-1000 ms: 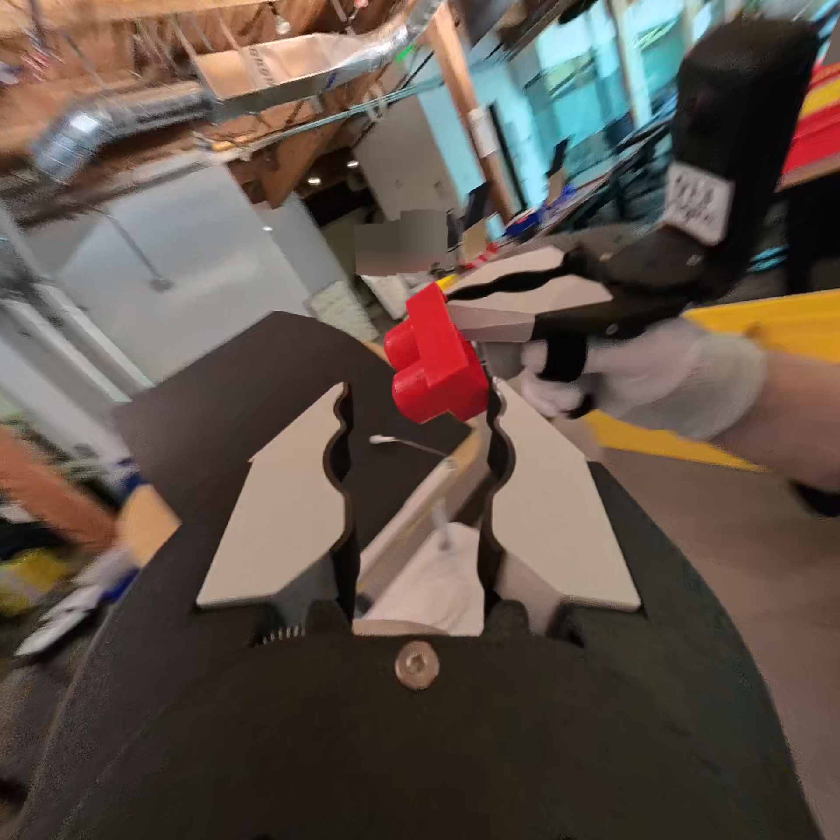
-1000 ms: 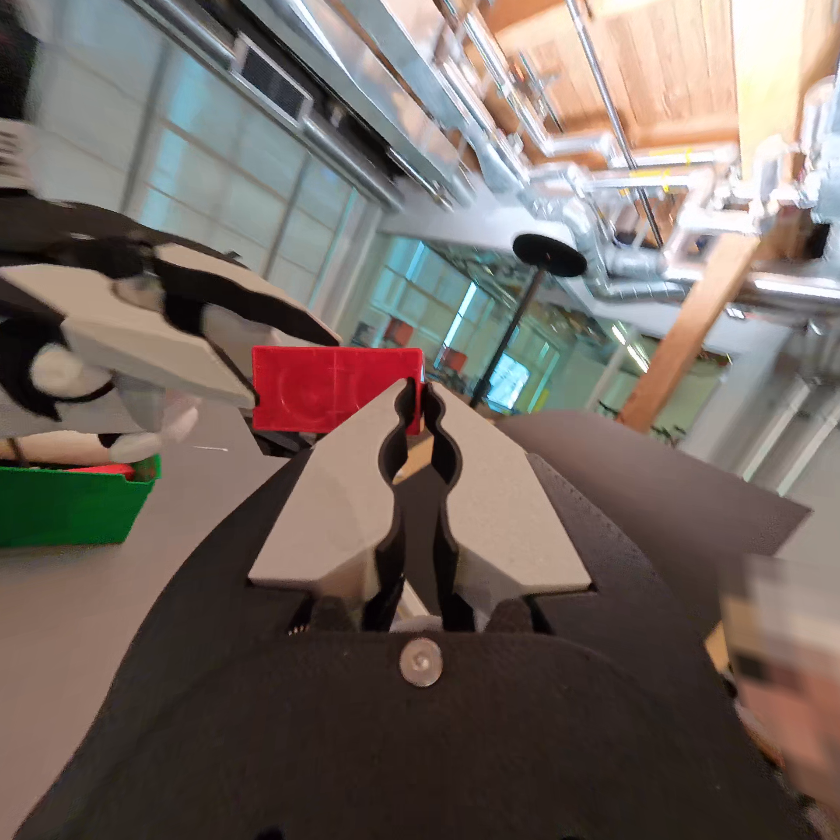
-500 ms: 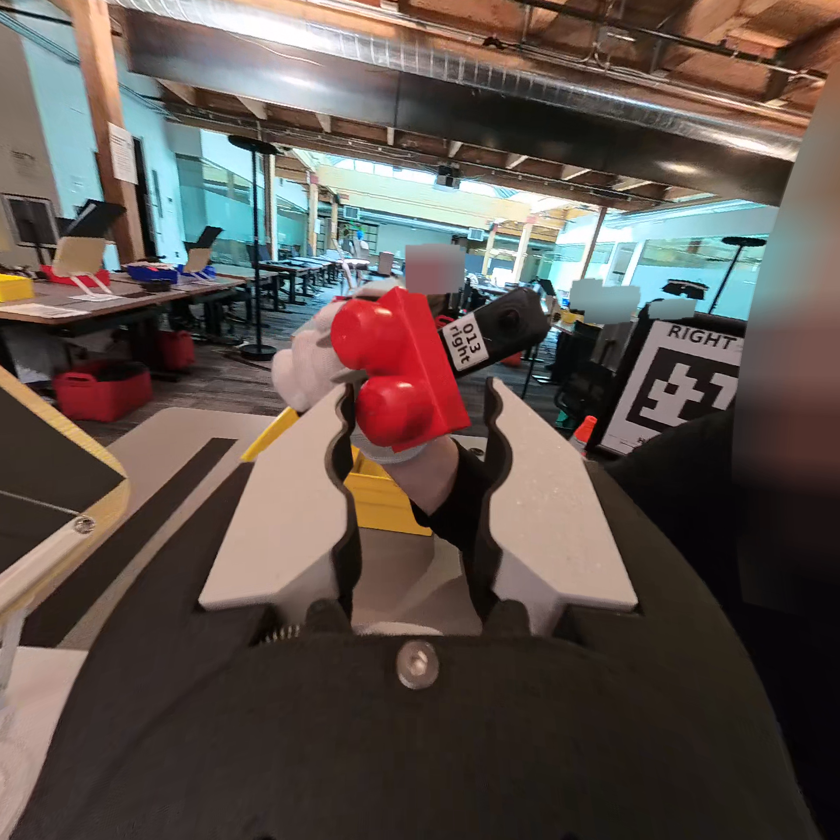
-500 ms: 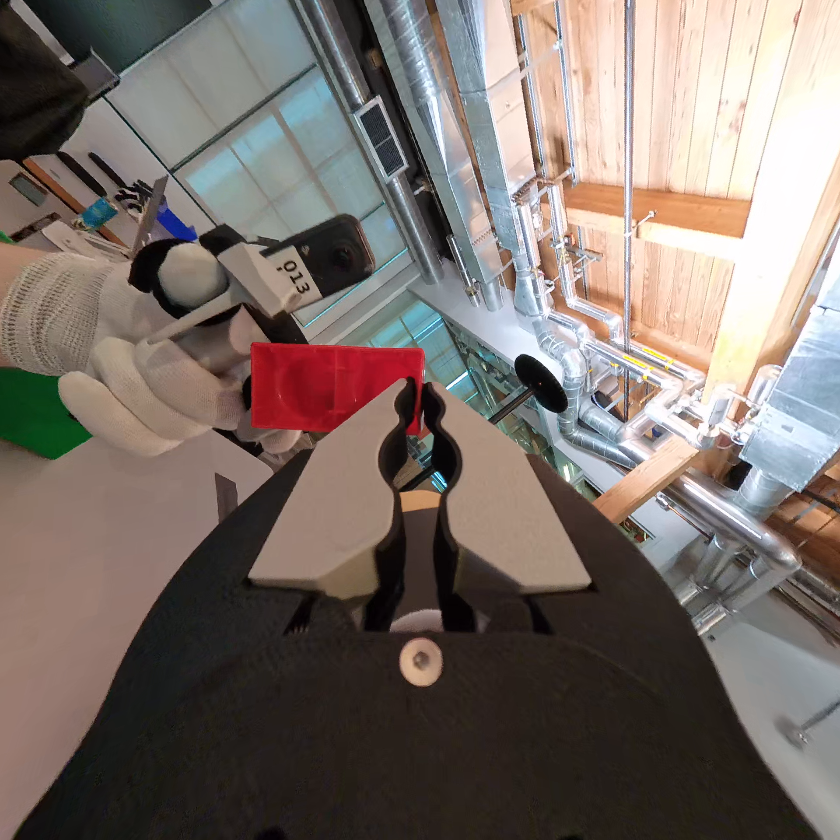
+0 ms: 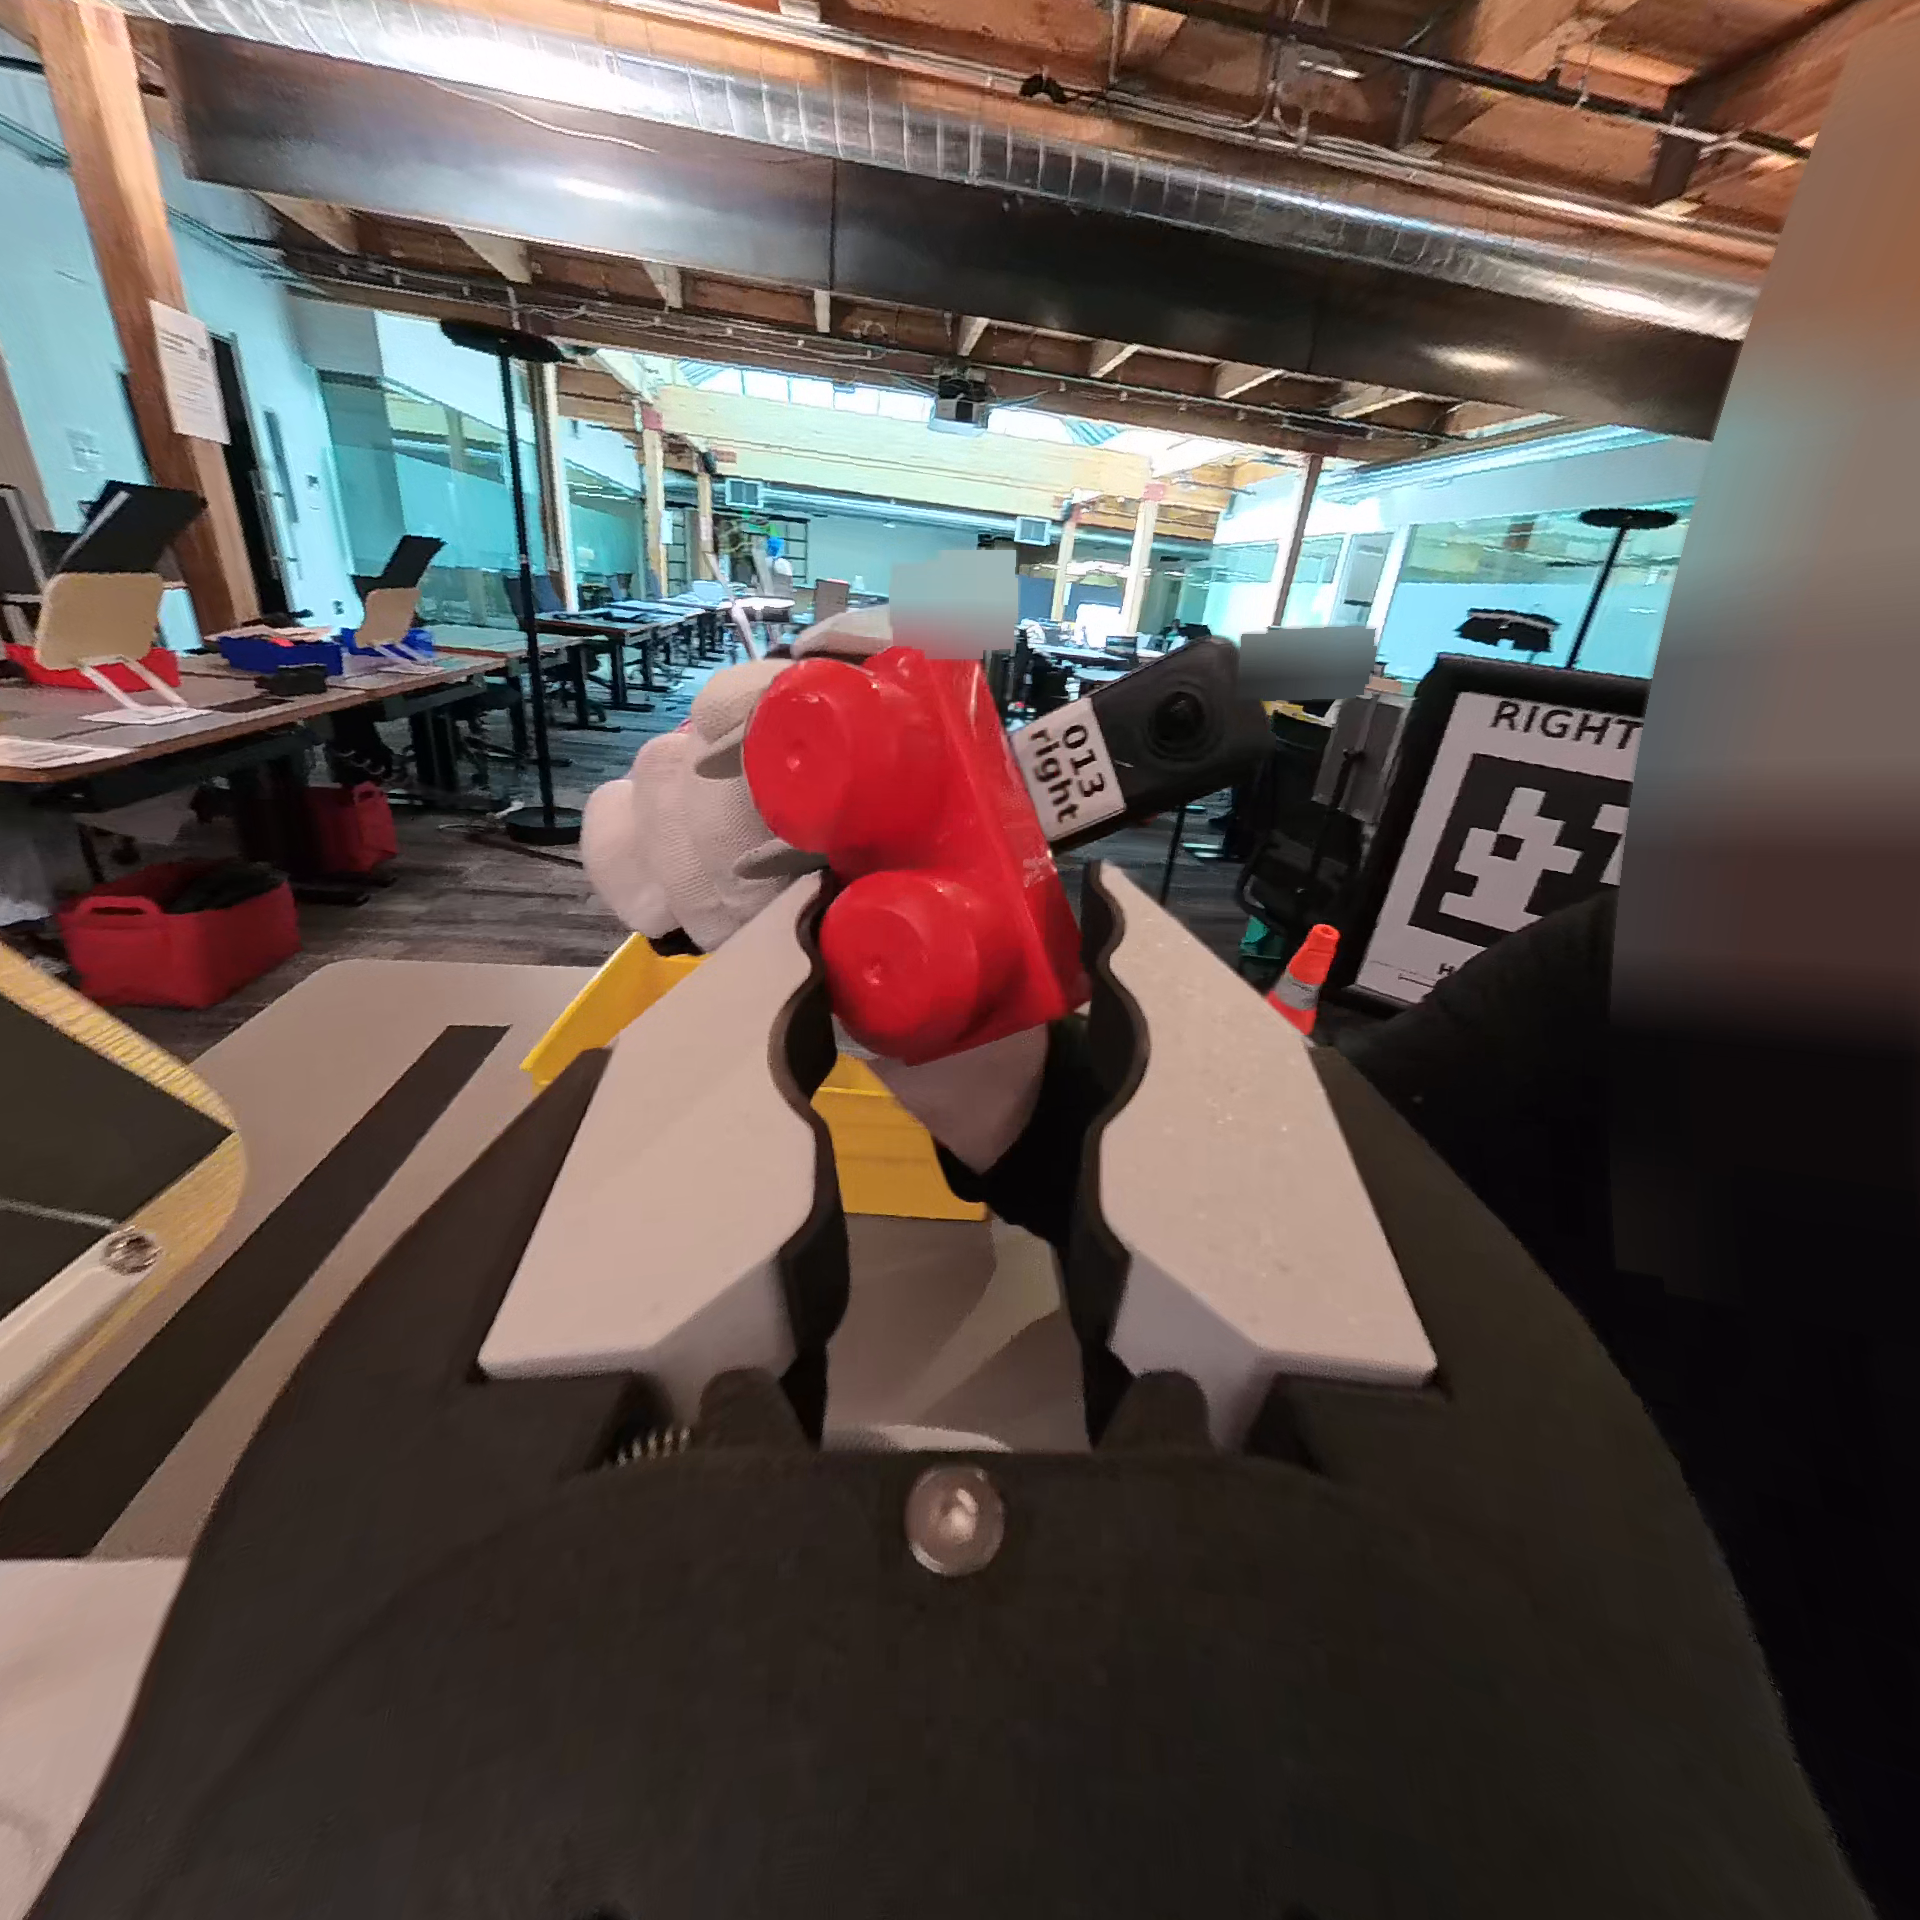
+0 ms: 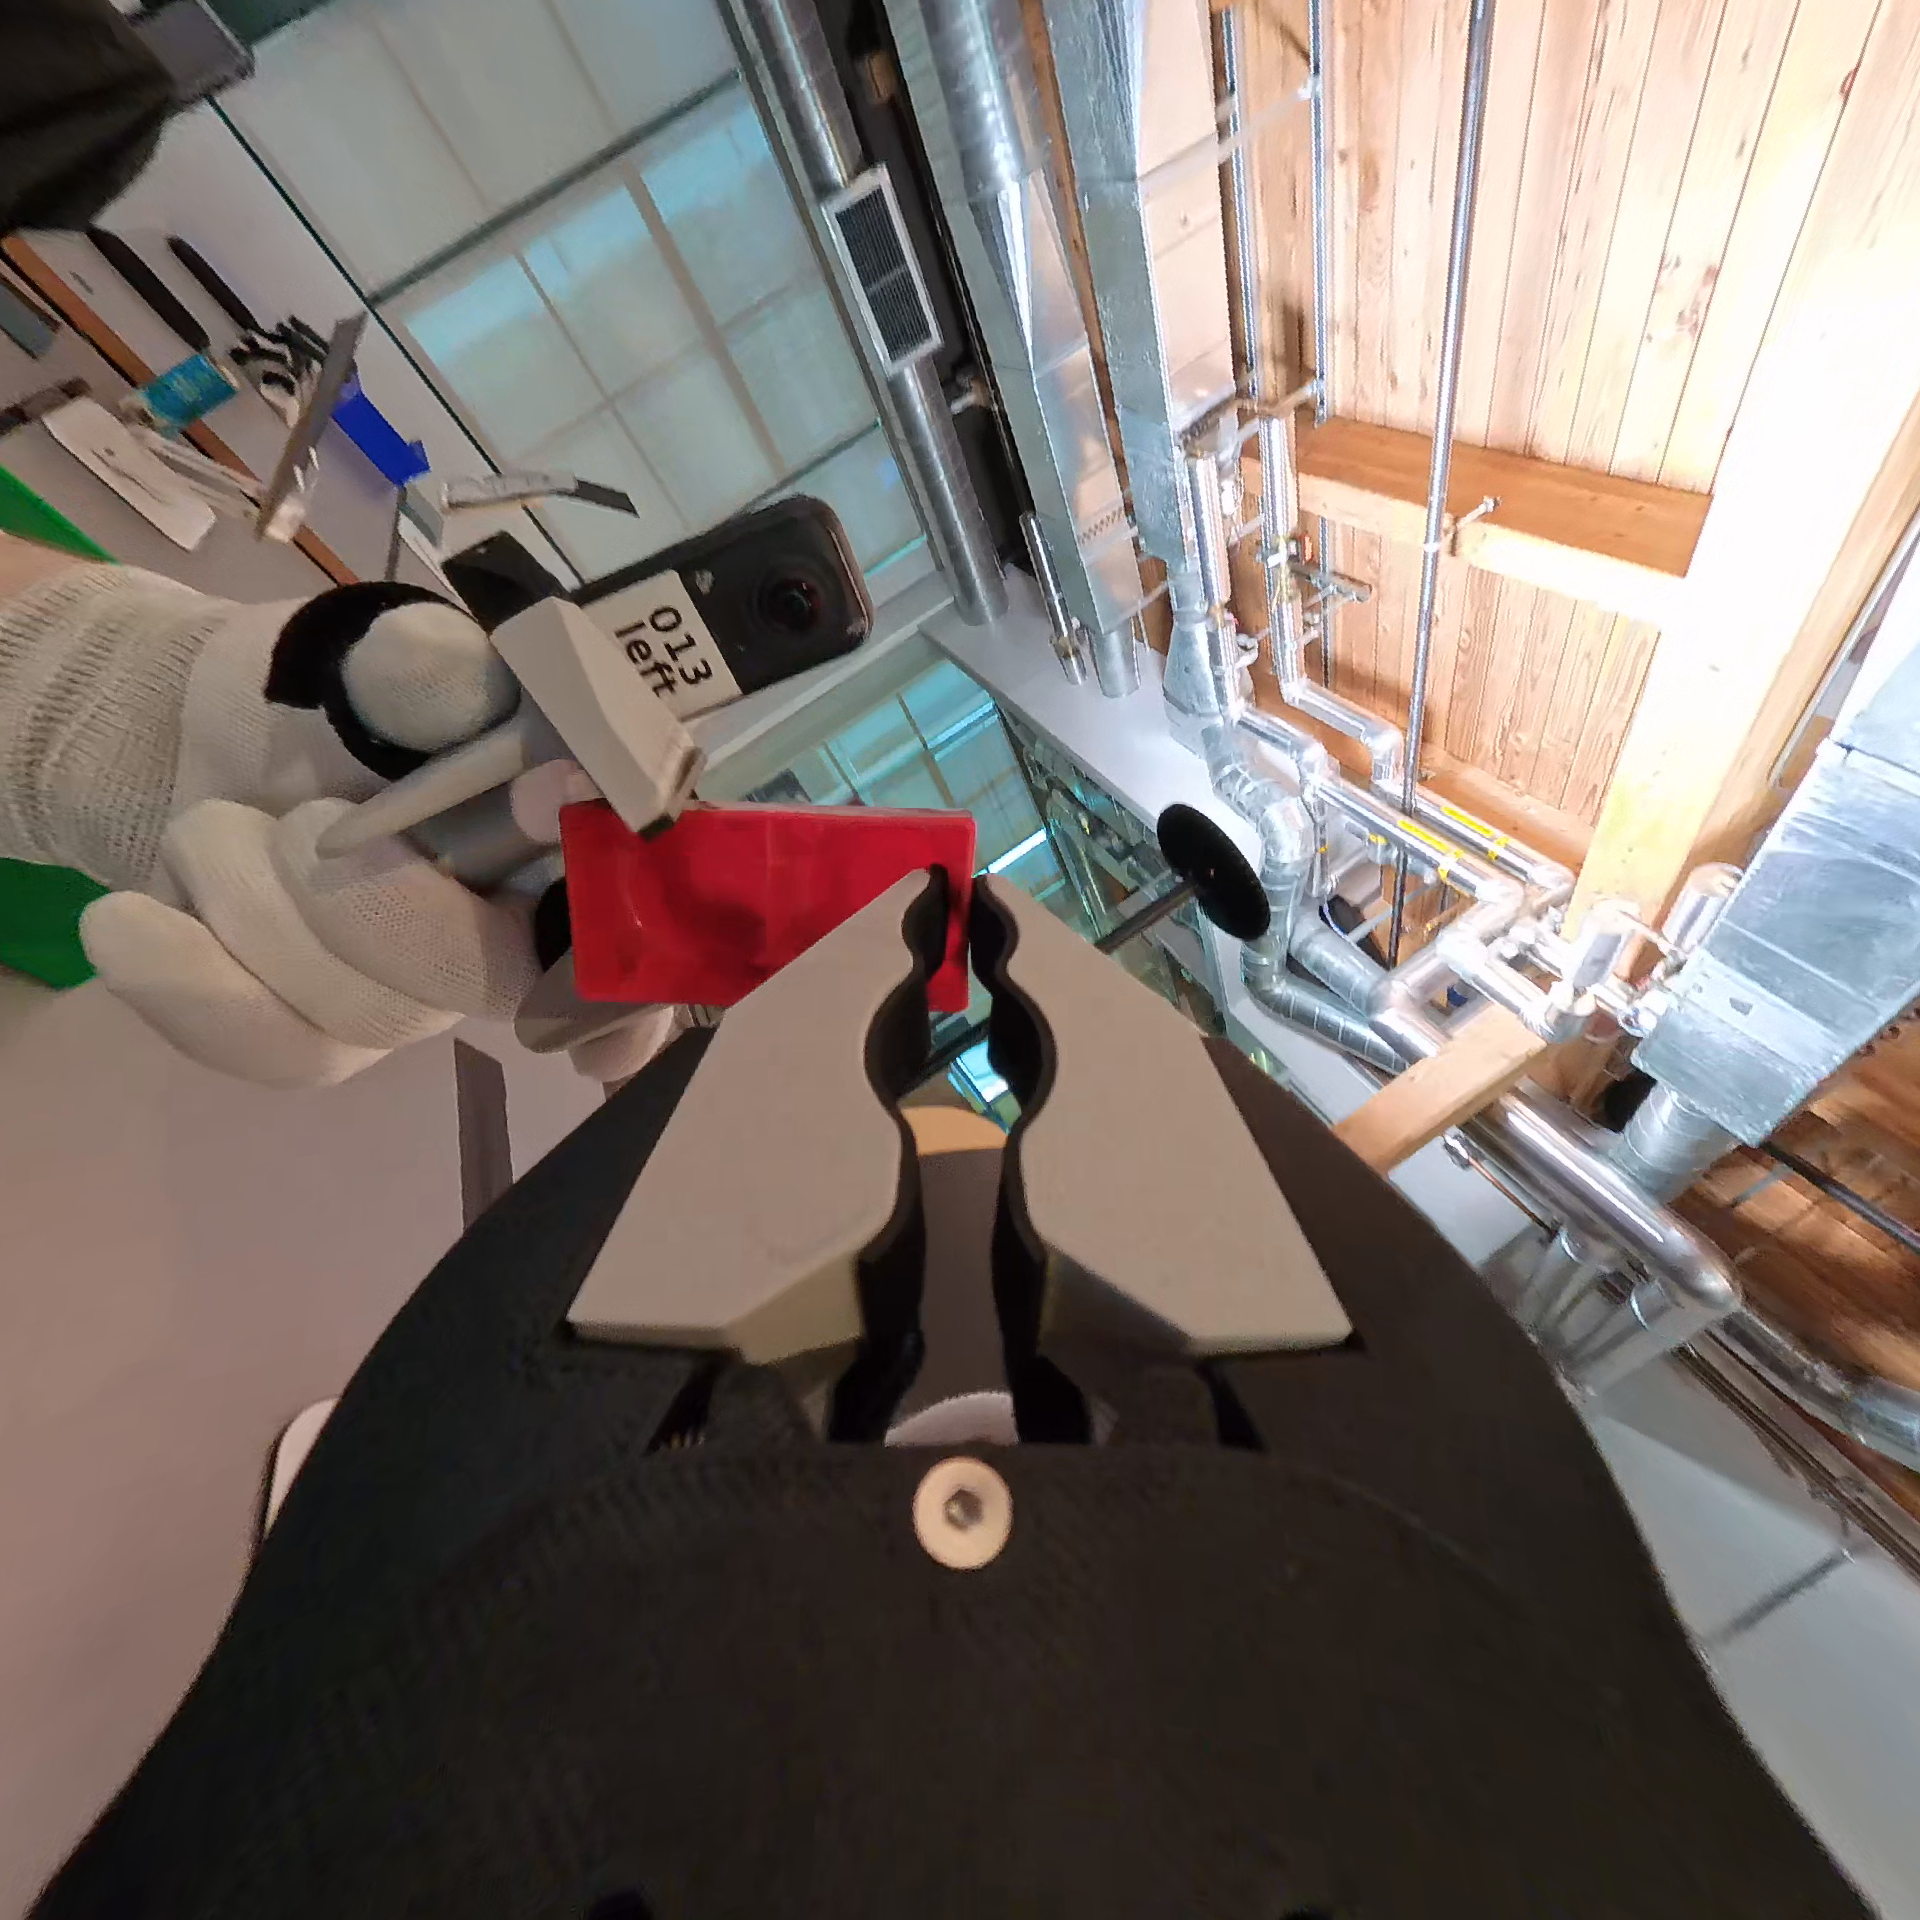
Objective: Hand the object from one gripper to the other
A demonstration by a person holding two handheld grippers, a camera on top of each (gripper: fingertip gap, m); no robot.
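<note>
A red two-stud brick [image 5: 935, 831] is held up in the air. My right gripper [image 6: 956, 883] is shut on the brick's [image 6: 748, 904] right edge. My left gripper [image 5: 948, 894] is open, and its fingertips [image 5: 769, 956] stand on either side of the brick's lower stud and back plate, very close to it. In the right wrist view the left gripper [image 6: 623, 914] straddles the brick's left end: one grey finger [image 6: 603, 707] is above it and one below. A white-gloved hand [image 6: 260, 883] holds the left gripper. Another gloved hand [image 5: 675, 831] shows behind the brick.
A yellow bin [image 5: 894, 1153] sits on the grey table [image 5: 343, 1018] below the brick. A green bin [image 6: 42, 914] is at the left. An orange cone [image 5: 1299, 977], a black-and-white marker board [image 5: 1507, 831] and a dark sleeve [image 5: 1662, 1143] are at the right. One gripper's finger ends stand about 5 cm off the other's.
Both grippers have swung round to face each other. The brick, beyond my left fingertips a second ago, now sits between them. The right gripper has kept its hold throughout.
</note>
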